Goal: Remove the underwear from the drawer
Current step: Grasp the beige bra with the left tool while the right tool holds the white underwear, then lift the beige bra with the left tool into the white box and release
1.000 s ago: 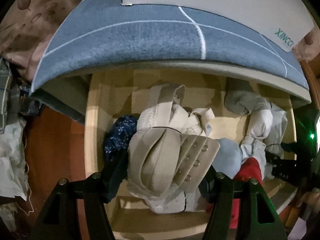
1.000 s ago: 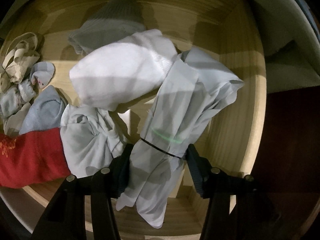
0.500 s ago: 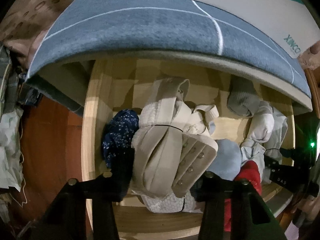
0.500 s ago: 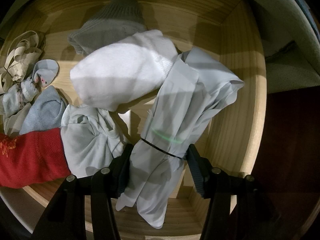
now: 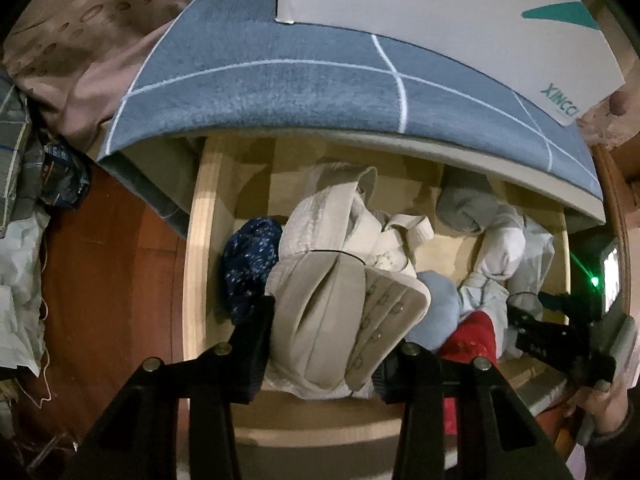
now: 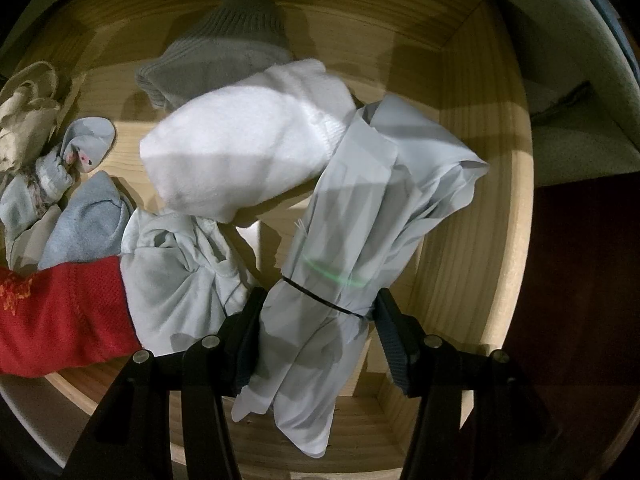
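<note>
The open wooden drawer holds a heap of underwear and socks. My left gripper is shut on a beige bra bundle tied with a black band, held over the drawer's left part. My right gripper is shut on a pale grey rolled garment, also tied with a black band, over the drawer's right part. The right gripper also shows at the right edge of the left wrist view.
In the drawer lie a dark blue floral piece, a red garment, a light blue piece, a white sock roll and a grey sock. A blue checked blanket overhangs the drawer's back.
My left gripper has risen and drawn back a little with the beige bundle. The right gripper holds the grey garment nearly still.
</note>
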Motion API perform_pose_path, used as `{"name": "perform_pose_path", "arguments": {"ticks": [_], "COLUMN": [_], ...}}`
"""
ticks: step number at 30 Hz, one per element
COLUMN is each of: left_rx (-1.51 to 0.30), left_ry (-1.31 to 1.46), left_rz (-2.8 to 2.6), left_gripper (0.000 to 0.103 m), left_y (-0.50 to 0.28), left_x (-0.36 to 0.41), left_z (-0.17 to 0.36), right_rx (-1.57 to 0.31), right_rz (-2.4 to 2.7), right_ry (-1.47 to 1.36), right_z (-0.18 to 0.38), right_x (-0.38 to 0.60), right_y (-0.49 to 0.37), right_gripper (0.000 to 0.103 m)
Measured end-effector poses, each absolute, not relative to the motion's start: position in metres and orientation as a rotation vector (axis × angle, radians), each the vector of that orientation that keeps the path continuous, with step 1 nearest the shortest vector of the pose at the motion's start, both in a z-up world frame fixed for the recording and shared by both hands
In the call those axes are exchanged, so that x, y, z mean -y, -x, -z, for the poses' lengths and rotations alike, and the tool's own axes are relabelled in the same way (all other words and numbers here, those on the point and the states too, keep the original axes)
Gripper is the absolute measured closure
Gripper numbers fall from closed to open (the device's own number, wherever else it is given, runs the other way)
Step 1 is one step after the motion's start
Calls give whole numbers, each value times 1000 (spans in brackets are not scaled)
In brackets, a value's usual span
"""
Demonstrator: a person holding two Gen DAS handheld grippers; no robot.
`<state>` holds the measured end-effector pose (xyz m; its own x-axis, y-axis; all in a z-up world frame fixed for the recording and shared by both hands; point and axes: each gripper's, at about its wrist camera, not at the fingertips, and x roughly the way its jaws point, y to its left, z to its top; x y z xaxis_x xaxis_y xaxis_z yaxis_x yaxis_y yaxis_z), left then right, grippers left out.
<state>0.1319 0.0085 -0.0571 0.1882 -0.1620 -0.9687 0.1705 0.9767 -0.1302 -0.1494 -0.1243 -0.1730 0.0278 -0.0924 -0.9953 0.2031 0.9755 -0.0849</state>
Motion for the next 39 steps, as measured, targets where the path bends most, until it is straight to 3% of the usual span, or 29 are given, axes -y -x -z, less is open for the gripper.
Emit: {"name": "perform_pose_path", "arguments": {"ticks": [14,27,33,39], "left_rx": [-1283,-1078,-909,-853], "left_ry": [-21,15,-41,-61], "left_rz": [294,419,403,359], "left_gripper": [61,62,63,62], "left_y": [-97,-79,-109,-186], "left_x": [-13,-17,1,31], "left_z": [-2,-140,-210,-217], "right_rx": [-1528,-1527,-1527,-1526], "right_rz": [227,228,229,230], "right_ry": [-85,-86,-86,-88], "right_z": [172,171,171,169], "right_x": [127,128,129,132], "right_y": [149,150,150,150], "right_gripper": [51,51,51,51]}}
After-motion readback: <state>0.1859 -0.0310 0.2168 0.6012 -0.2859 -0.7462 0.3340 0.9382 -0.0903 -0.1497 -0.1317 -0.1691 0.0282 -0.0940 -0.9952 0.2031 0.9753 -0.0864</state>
